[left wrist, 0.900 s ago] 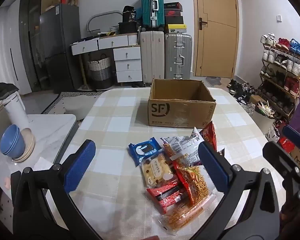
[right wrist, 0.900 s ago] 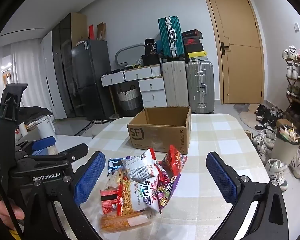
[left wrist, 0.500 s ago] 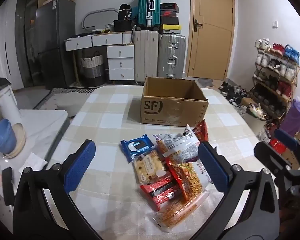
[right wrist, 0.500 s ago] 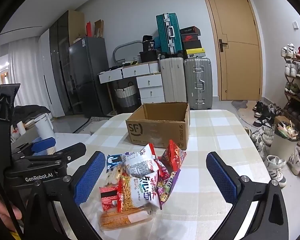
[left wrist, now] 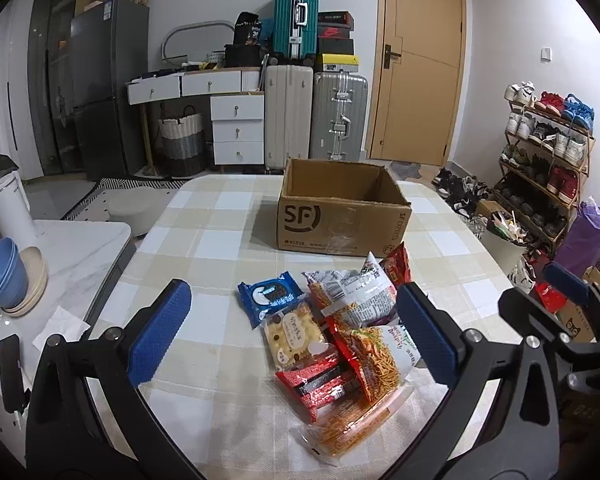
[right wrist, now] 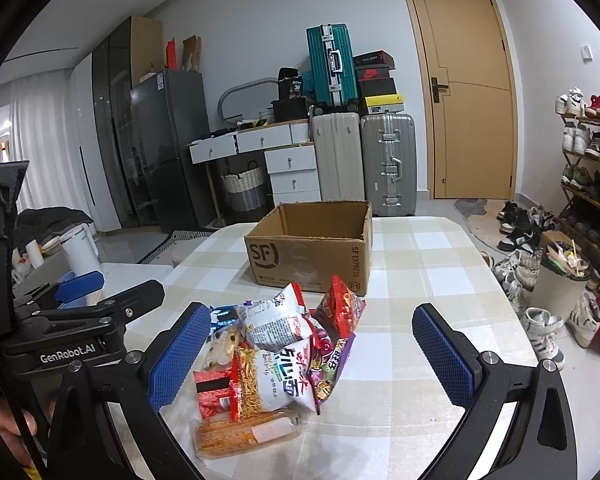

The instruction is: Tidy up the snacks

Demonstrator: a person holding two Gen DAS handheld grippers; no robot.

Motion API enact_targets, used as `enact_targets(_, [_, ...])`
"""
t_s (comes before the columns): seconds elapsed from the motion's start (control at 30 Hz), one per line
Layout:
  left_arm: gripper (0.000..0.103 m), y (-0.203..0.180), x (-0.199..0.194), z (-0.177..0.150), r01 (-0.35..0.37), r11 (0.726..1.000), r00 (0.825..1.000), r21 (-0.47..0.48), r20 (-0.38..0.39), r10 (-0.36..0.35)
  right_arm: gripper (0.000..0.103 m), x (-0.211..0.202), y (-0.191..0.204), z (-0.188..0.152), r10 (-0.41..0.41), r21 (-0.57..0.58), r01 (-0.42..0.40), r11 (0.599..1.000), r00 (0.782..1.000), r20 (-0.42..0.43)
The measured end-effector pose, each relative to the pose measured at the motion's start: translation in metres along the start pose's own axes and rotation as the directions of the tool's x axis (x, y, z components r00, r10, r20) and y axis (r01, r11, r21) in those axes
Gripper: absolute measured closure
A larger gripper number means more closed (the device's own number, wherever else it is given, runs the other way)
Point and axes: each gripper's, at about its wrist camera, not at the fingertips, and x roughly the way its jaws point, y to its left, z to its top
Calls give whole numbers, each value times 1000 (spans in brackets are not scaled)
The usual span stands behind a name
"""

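Note:
A heap of snack packets (left wrist: 340,336) lies on the checked table (left wrist: 204,240): a blue cookie pack (left wrist: 270,296), a yellow biscuit pack (left wrist: 296,338), a red bar pack (left wrist: 320,384), noodle bags. The heap also shows in the right wrist view (right wrist: 276,356). Behind it stands an open, empty cardboard box (left wrist: 340,208), also in the right wrist view (right wrist: 312,248). My left gripper (left wrist: 296,340) is open above the near edge of the heap. My right gripper (right wrist: 308,352) is open, with the heap between its fingers. Both are empty.
A white side table (left wrist: 72,252) at the left holds blue bowls (left wrist: 2,272) and a white kettle (left wrist: 10,208). A shoe rack (left wrist: 548,168) and a full bin (right wrist: 560,280) stand to the right. Suitcases, drawers and a door are behind.
Both wrist views have tilted and shifted a little; the heap and box sit slightly differently in frame. Both grippers stay open. No snack has moved.

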Motion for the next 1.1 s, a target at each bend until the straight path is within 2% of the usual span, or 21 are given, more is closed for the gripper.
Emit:
enact_targets(0.1, [0, 2, 0, 0, 19, 1000, 1000, -9, -5, -19, 0, -2, 2, 1, 0, -1, 0, 1000, 1000, 1])
enact_targets(1.1, [0, 1, -3, 0, -7, 1000, 1000, 2, 2, 7, 0, -2, 4, 5, 3, 0, -3, 1000, 1000, 2])
